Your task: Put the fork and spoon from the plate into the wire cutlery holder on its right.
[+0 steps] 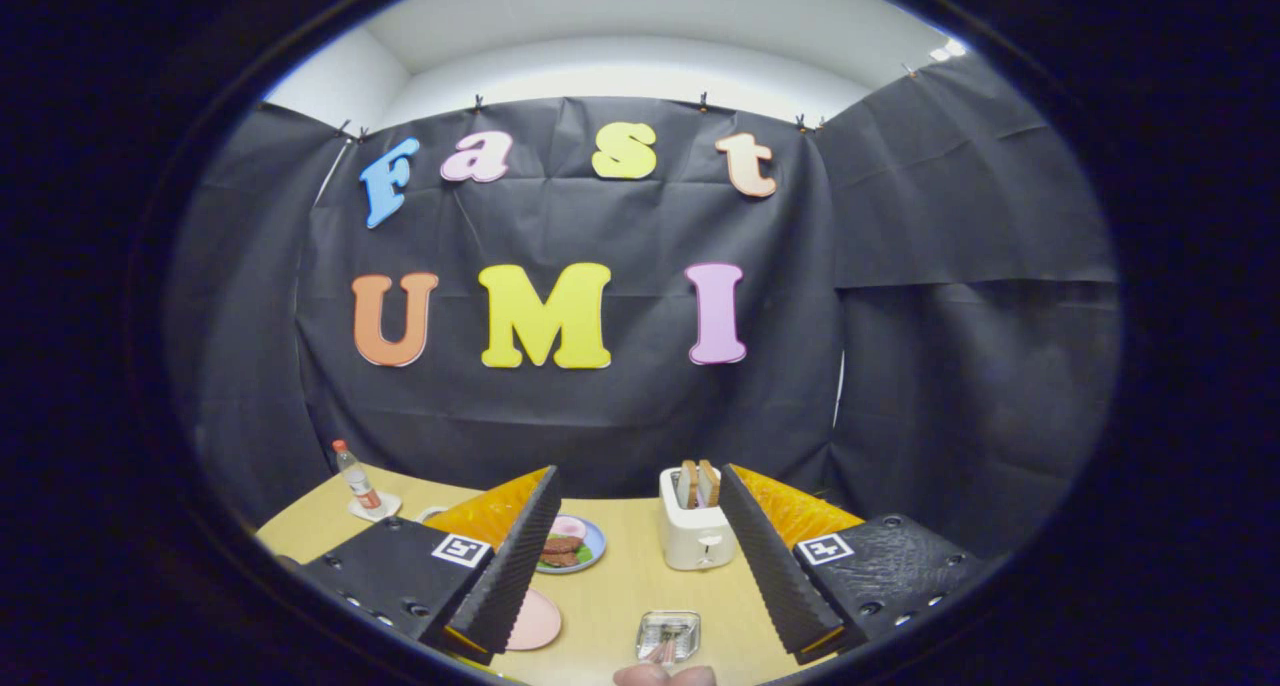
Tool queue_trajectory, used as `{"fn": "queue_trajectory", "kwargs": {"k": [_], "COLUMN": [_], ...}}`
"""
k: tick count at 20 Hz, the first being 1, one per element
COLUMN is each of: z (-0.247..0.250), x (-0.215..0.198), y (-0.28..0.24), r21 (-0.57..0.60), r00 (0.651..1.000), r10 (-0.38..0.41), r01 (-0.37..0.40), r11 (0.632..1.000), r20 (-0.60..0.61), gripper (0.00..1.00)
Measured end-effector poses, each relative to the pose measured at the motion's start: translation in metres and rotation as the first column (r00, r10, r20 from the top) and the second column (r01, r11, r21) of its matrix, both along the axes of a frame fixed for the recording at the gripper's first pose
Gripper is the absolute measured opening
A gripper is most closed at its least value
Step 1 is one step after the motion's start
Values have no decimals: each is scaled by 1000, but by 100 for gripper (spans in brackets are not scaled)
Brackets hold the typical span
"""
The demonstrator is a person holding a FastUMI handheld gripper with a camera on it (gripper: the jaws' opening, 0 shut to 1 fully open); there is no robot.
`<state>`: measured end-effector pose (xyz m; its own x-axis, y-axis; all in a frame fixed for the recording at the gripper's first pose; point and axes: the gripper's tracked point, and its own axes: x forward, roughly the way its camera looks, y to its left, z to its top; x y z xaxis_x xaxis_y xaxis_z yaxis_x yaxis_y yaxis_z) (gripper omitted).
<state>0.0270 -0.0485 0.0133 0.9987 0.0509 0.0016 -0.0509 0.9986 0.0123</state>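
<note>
My gripper [638, 476] is open and held above the wooden table [610, 591], nothing between its fingers. Down between the fingers, close to me, stands the small wire cutlery holder [668, 634]; something thin and pinkish shows at its near side, too small to identify. To the holder's left lies a pink plate [537, 621], half hidden behind the left finger [505, 566]. I cannot make out a fork or spoon on its visible part. A person's fingertips [665, 676] show just in front of the holder.
A white toaster [695, 534] with two slices of toast stands beyond the holder, near the right finger. A blue plate with food [572, 546] lies left of it. A small bottle [355, 478] stands on a coaster at the table's far left corner.
</note>
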Motion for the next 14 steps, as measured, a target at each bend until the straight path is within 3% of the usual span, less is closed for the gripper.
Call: {"fn": "queue_trajectory", "kwargs": {"k": [5,10,14], "z": [-4,-24,-23], "x": [-18,-28,-19], "y": [17,12,14], "r21": [14,59,15], "r00": [1000,1000,1000], "r10": [13,-25,-14], "r01": [-13,25,14], "r11": [1000,998,1000], "r20": [13,-16,-22], "gripper": [95,95,95]}}
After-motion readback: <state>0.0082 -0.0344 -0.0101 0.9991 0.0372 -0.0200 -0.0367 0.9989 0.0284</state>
